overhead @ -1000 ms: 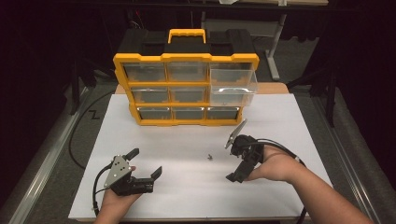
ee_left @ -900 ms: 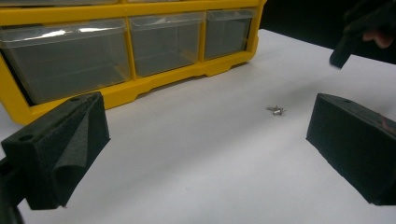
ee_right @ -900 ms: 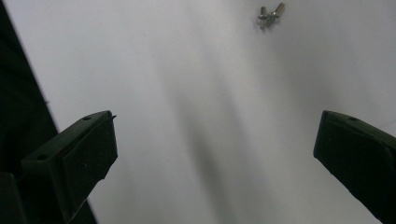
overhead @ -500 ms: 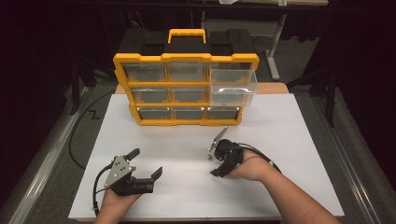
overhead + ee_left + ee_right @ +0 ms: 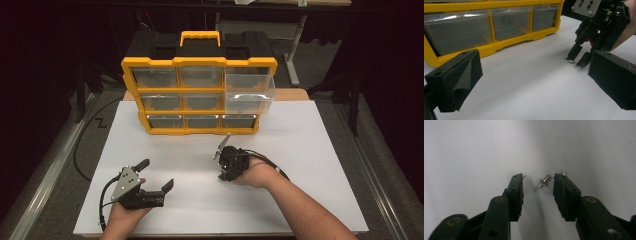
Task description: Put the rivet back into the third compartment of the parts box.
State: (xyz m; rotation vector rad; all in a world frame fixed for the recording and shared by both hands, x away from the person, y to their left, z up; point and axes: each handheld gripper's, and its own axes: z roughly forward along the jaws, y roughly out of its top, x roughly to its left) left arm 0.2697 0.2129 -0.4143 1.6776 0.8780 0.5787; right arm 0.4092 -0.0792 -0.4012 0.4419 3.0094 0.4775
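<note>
White tabletop (image 5: 310, 150) lies bare around right hand-held gripper (image 5: 537, 186), jaws closing astride screw (image 5: 543, 181).

1. Table (image 5: 320, 150): white top, wooden edge showing at the far side.
2. Floor (image 5: 65, 150): grey carpet on both sides of the table; a black cable (image 5: 82, 145) lies at the left.
3. Metal rail (image 5: 45, 190): runs along the floor at the left.
4. Background: dark, unlit; black stands (image 5: 350, 90) and a grey table leg (image 5: 292, 55) visible.
5. Light: falls from above onto the table.
</note>
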